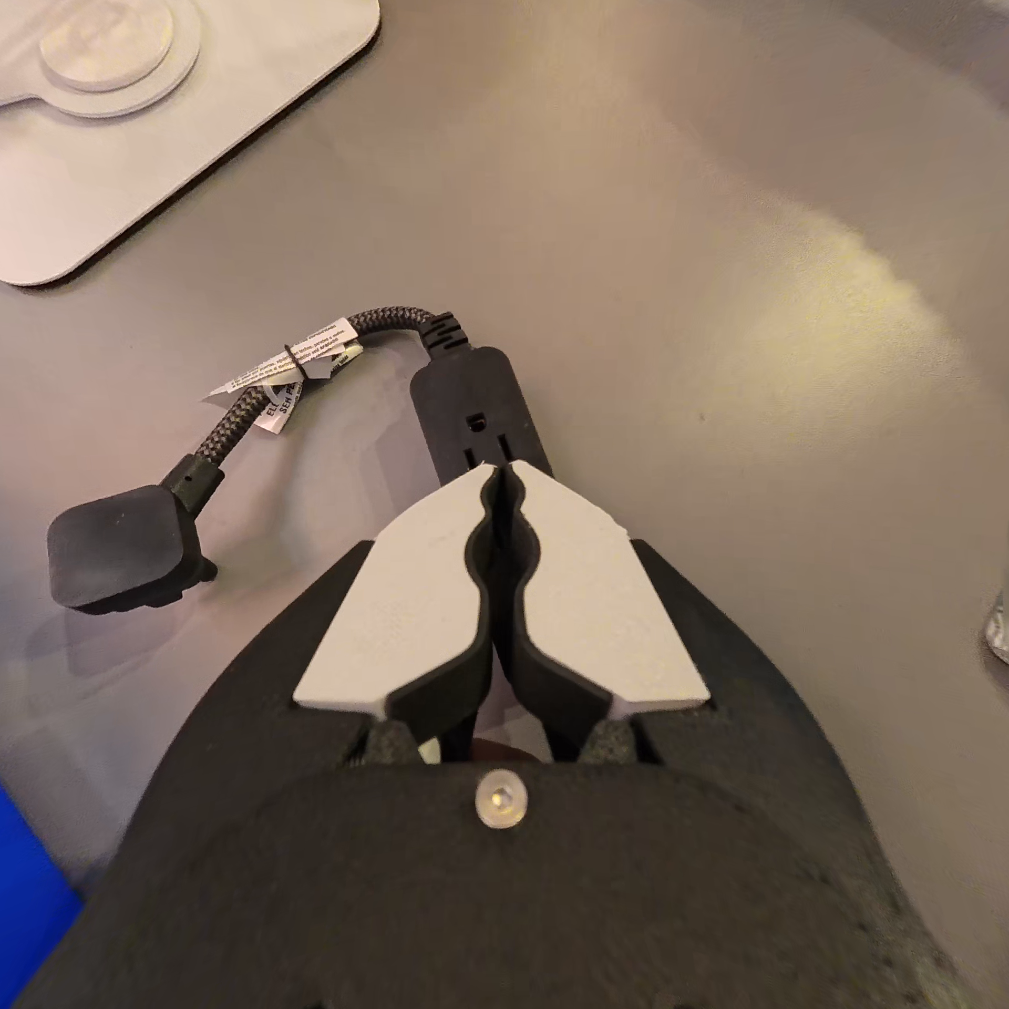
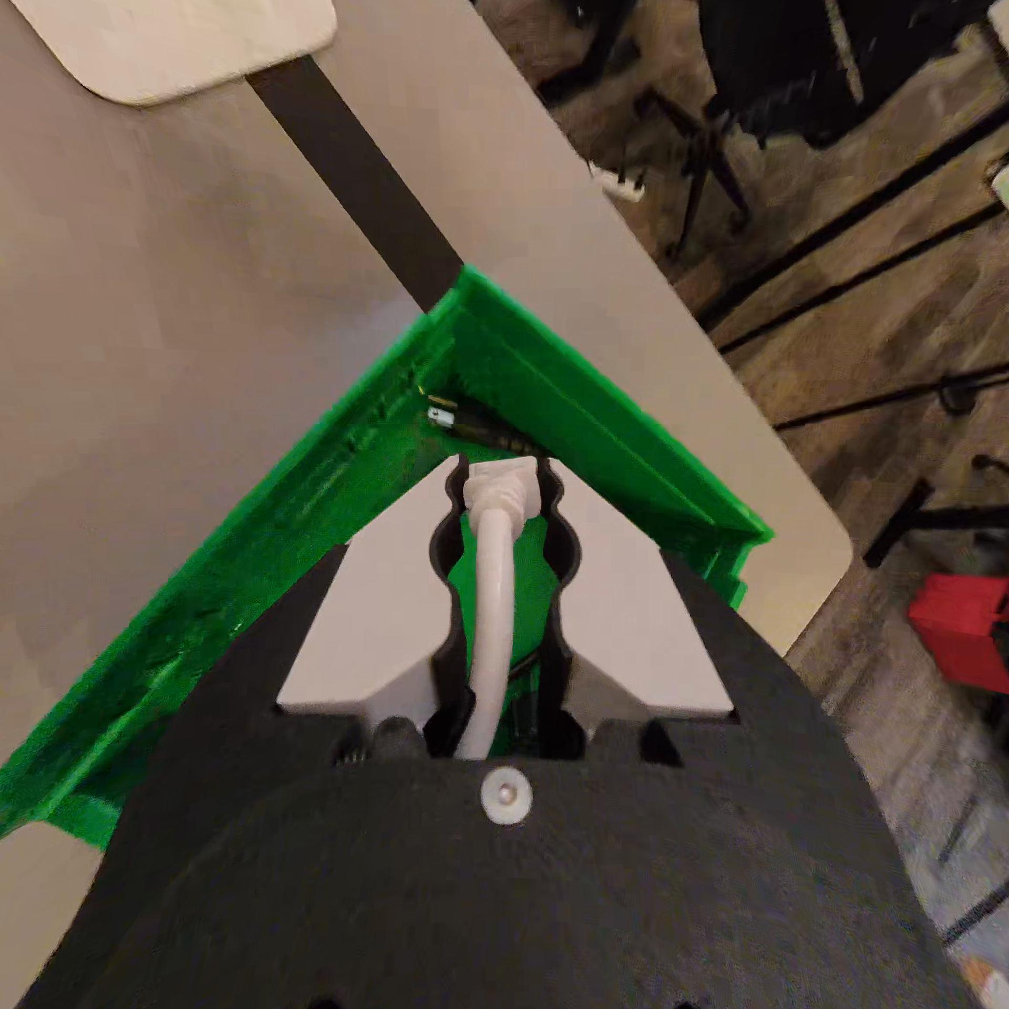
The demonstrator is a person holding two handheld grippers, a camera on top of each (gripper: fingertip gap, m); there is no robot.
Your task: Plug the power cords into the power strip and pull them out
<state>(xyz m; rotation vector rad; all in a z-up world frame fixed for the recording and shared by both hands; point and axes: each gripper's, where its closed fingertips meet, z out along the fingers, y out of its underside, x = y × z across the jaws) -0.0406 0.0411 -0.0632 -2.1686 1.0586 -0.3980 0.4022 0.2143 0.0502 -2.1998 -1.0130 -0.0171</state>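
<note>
Basically, the black power strip (image 1: 480, 409) lies flat on the grey table (image 1: 710, 273), w/ one three-hole outlet showing on its top face just past the left gripper (image 1: 501, 468). Its near end is hidden under the left gripper's white fingers (image 1: 431, 589). The left jaws are pressed together, black pads meeting at the tips, nothing seen between them; the tips sit over or on the strip's near part, can't tell if touching. From the strip's far end a short braided cord (image 1: 382, 319) arcs left, carries white paper tags (image 1: 284, 382) held by a thin tie, then drops to a flat black plug (image 1: 117, 551) resting on the table, well left of the gripper. A pale mat w/ a round disc (image 1: 164, 136) sits at the far left corner. A blue patch (image 1: 27, 852) shows at the lower left edge.

On the right side, the right gripper (image 2: 499, 464) is clamped on a white cord (image 2: 494, 600) near its moulded white plug end (image 2: 502, 486); the cord runs back btw the fingers toward the camera. The plug end hangs over a green tray (image 2: 573, 393), close to its far corner. A dark plug w/ metal prongs (image 2: 469, 428) lies in that corner, just beyond the white one. A black strip (image 2: 355, 180) runs from the tray corner across the table to a pale mat (image 2: 180, 43). Floor and dark stands (image 2: 710, 136) are blurred at right, plus a red box (image 2: 961, 628).
</note>
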